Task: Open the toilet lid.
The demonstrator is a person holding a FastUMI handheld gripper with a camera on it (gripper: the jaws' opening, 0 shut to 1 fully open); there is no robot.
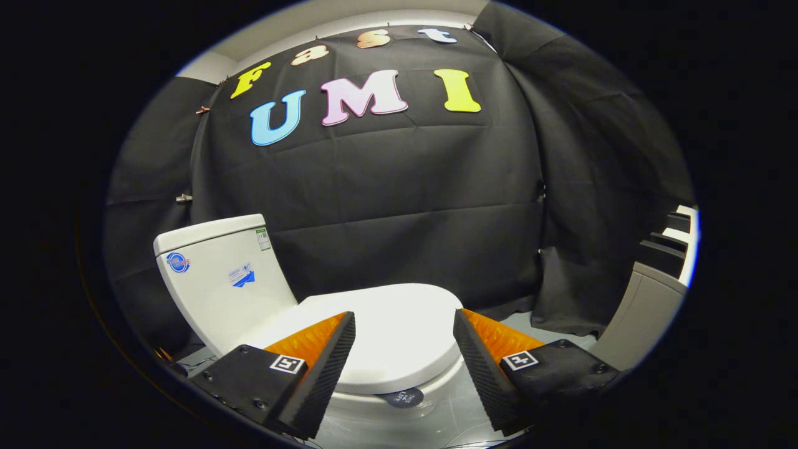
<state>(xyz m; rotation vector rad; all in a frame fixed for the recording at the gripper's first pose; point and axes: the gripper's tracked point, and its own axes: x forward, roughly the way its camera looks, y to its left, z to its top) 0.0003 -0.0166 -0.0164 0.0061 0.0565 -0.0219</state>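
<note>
Against black cloth, white toilet lid (pixel 389 330) (seemingly fully down) sits between the spread gripper (pixel 404 327) fingers.

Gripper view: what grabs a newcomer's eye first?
The white toilet, sitting just ahead of the claw, with its lid down flat over the bowl. The claw's fingers are spread wide apart, the lid's front edge showing between them, touching nothing. The tank rises behind the lid, against the black cloth wall.
</note>
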